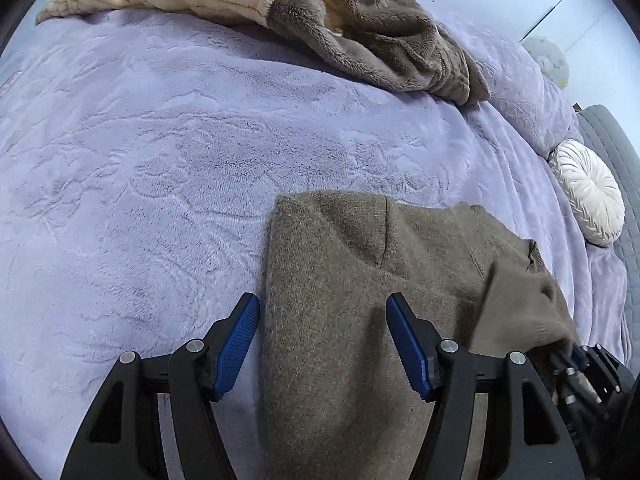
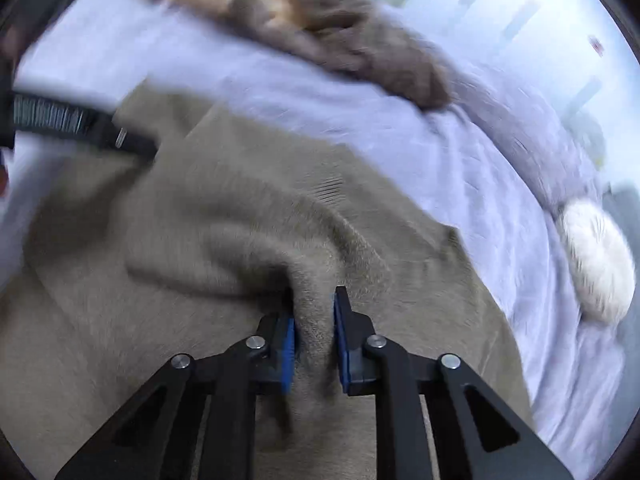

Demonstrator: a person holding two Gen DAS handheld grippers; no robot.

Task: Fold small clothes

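Soft even daylight; right wrist view motion-blurred.

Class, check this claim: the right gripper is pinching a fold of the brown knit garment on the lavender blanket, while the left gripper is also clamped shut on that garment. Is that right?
Not quite. The left gripper is open, its jaws standing apart over the brown knit garment, as the left wrist view shows. The right gripper does pinch a fold of it on the lavender blanket.
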